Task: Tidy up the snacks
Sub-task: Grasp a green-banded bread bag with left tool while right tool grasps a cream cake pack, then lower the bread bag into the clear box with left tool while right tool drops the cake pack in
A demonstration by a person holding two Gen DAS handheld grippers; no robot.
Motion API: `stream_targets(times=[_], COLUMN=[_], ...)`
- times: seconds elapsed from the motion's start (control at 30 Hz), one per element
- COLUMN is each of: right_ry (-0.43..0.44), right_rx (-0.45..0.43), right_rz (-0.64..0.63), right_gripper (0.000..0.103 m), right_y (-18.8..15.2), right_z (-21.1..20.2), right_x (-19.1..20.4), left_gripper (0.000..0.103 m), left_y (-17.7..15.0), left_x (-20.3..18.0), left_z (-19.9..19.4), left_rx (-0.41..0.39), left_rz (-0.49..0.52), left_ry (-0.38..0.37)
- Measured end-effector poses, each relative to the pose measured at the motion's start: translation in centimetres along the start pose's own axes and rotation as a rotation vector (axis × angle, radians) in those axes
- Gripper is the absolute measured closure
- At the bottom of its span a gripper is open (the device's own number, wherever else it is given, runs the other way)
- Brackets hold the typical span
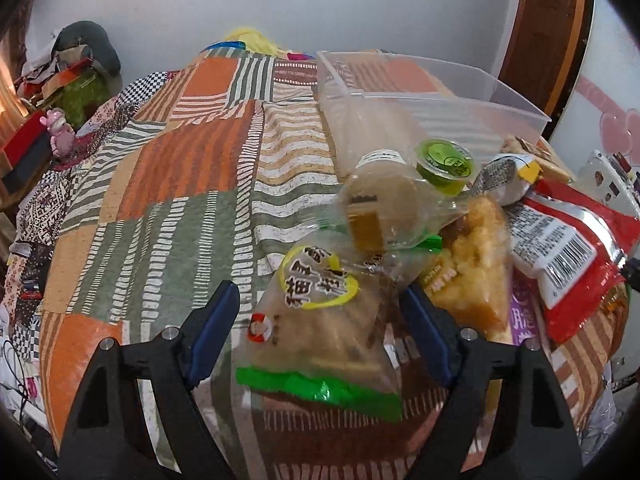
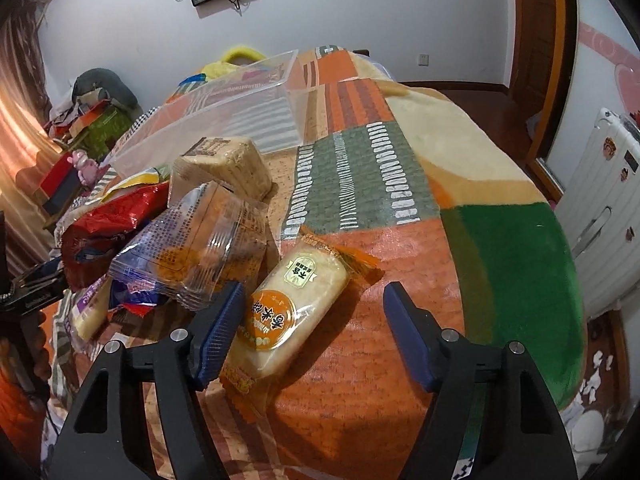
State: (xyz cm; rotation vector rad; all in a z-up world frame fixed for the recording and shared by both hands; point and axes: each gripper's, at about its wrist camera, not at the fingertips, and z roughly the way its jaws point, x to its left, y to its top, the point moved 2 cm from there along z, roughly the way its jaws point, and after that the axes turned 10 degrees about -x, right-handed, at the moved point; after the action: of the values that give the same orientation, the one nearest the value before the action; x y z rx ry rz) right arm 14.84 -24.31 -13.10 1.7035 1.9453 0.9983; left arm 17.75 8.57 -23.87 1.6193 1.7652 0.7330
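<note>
A pile of snack packets lies on a patchwork bedspread. In the left wrist view my left gripper (image 1: pixel 320 300) is open around a clear packet with a green strip (image 1: pixel 320 336), its fingers apart on either side. Behind it lie a clear round-cake packet (image 1: pixel 380 208), a green jelly cup (image 1: pixel 444 160), a yellow puffed snack (image 1: pixel 476 264) and a red packet (image 1: pixel 568 248). In the right wrist view my right gripper (image 2: pixel 316 304) is open over an orange rice-cracker packet (image 2: pixel 292 312), its left finger beside the packet. A clear plastic bin (image 1: pixel 432 92) stands behind the pile; it also shows in the right wrist view (image 2: pixel 224 112).
In the right wrist view a blue-printed clear packet (image 2: pixel 200 248), a red packet (image 2: pixel 108 232) and a tan block snack (image 2: pixel 228 164) lie left of the cracker. The bed edge drops to the floor at right, near a white radiator (image 2: pixel 608 200). Clutter sits beyond the bed's left side (image 1: pixel 60 92).
</note>
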Motion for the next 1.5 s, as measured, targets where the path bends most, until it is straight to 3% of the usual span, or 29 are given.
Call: stream_targets(times=[0.13, 0.23, 0.3, 0.47, 0.7, 1.17, 1.5], right_ry=[-0.012, -0.041, -0.054, -0.049, -0.046, 0.006, 0.057], right_rx=[0.025, 0.029, 0.026, 0.001, -0.079, -0.279, -0.337], right_rz=[-0.009, -0.028, -0.035, -0.018, -0.047, -0.126, -0.163], right_gripper=[0.043, 0.060, 0.070, 0.071, 0.071, 0.071, 0.071], right_y=[-0.3, -0.2, -0.3, 0.1, 2.3, 9.8, 13.0], right_z=[0.4, 0.5, 0.3, -0.3, -1.6, -1.7, 0.7], right_x=[0.0, 0.2, -0.1, -0.6, 0.1, 3.2, 6.1], left_gripper=[0.025, 0.039, 0.041, 0.051, 0.052, 0.052, 0.051], left_y=[0.2, -0.1, -0.5, -1.1, -0.4, 7.6, 13.2], left_x=[-0.1, -0.6, -0.9, -0.9, -0.8, -2.4, -3.3], left_z=[0.7, 0.5, 0.0, -1.6, -4.7, -7.0, -4.4], left_rx=[-0.004, -0.008, -0.015, -0.016, -0.062, -0.238, -0.275], left_rz=[-0.020, 0.012, 0.035, 0.038, 0.020, 0.037, 0.021], left_ry=[-0.013, -0.001, 0.005, -0.005, -0.004, -0.021, -0.062])
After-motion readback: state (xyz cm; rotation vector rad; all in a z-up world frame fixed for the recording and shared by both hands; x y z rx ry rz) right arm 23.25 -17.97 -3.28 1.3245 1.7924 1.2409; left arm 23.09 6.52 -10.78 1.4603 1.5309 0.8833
